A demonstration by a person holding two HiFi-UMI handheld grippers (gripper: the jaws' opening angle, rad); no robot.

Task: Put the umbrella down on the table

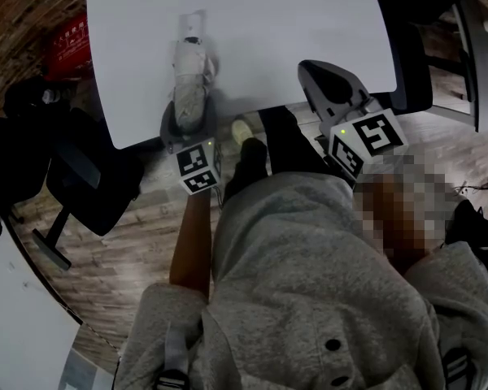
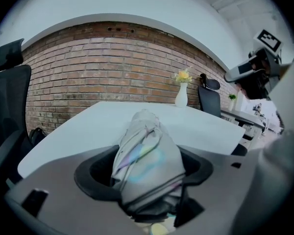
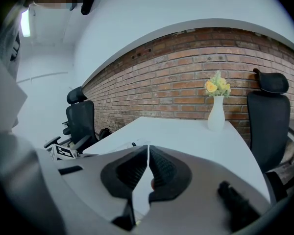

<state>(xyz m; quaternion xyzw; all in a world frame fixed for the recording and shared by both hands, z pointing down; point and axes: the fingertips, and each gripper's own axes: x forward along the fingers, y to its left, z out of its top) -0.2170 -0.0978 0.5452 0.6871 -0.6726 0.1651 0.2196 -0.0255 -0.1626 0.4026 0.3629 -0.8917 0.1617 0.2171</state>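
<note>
The umbrella [image 1: 191, 75], folded and strapped, lies on the white surface [image 1: 293, 23]. Its length runs toward 12 o'clock from the left tool [image 1: 189, 119]. Its near end sits right at the surface's edge, at 6 o'clock.

The left tool's jaws stand wide apart with that near end between them. There are dark gaps on both sides of the bundle, so it looks released. I cannot be sure that neither pad brushes the loose fabric.

That doubt is the main risk. If a fold catches on a pad or in the jaw hollow, pulling the tool back toward 6 o'clock would drag the umbrella along. With so little surface behind it, the umbrella could tip over the edge to the floor. Lifting the tool instead could raise the near end and roll the bundle sideways.

The right tool [image 1: 313, 71] hangs at 3 o'clock of the umbrella, well apart from it. Its jaws are pressed together on nothing. It only matters if it swings toward 9 o'clock and knocks the bundle.
</note>
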